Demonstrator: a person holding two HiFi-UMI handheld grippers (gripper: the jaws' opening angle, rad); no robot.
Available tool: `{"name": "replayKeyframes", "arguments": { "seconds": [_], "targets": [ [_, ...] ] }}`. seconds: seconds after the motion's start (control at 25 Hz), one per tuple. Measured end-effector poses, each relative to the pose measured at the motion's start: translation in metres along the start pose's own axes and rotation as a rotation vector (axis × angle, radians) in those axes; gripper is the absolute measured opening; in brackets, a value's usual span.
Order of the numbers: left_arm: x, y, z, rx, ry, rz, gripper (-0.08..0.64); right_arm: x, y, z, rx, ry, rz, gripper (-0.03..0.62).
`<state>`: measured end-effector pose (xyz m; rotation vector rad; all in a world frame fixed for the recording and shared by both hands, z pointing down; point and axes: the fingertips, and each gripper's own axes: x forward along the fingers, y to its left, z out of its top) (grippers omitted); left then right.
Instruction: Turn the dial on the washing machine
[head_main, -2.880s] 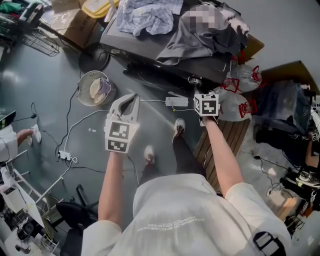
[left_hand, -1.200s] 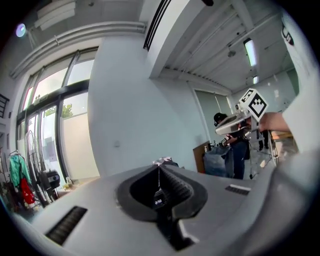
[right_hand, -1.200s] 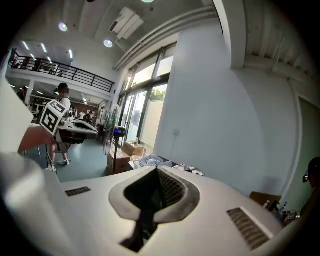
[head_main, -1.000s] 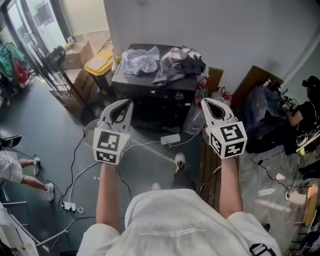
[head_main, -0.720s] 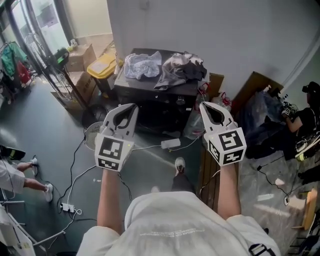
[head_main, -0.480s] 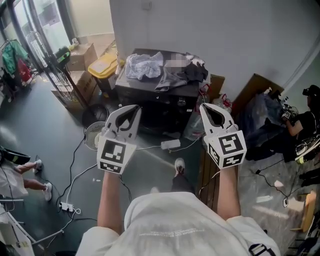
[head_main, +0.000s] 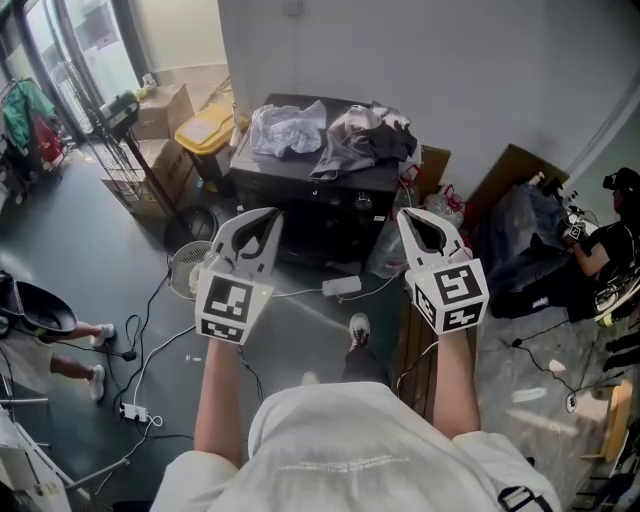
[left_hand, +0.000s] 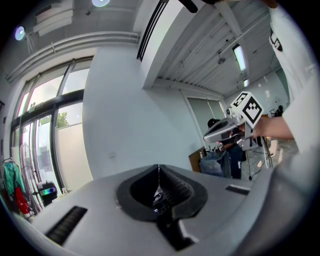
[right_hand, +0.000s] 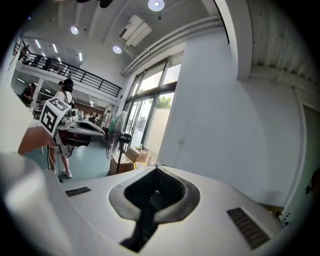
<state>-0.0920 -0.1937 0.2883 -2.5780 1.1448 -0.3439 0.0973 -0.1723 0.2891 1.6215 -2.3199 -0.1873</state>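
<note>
Since half a second back, next to no shift in either gripper. Against nearly three seconds back, both drawn well away from black box-shaped washing machine (head_main: 330, 215), and head view raised off the floor.

Machine set against white wall, seen from above and in front, well ahead of both grippers. Top heaped with crumpled pale blue-grey cloth (head_main: 285, 128) on its left half and dark grey and black garments (head_main: 362, 135) on its right half, these spilling toward front edge. Front face dark and glossy. Small round dial (head_main: 362, 201) on upper front panel, right of centre, just under the dark garments; markings too small to read.

Left gripper (head_main: 268, 216), white with marker cube, short of machine's front left corner and apart from it, pointing toward it; jaws pressed together, nothing between. Right gripper (head_main: 407, 216) likewise short of front right corner, apart from machine, jaws pressed together and empty.

Yellow-lidded bin (head_main: 205, 128) just beside machine's left side. Round white wire-mesh object (head_main: 185, 270) on grey floor off front left corner. White power brick (head_main: 342, 287) on floor just in front of machine.
</note>
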Motion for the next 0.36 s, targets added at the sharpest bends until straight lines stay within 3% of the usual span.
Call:
{"name": "replayKeyframes", "arguments": {
  "seconds": [0.36],
  "targets": [
    [0.0035,0.0032,-0.0097,-0.013,0.015,0.002,0.017,0.0049,-0.0005,-0.0113,0.003,0.020,0.003,0.015]
  ]
}}
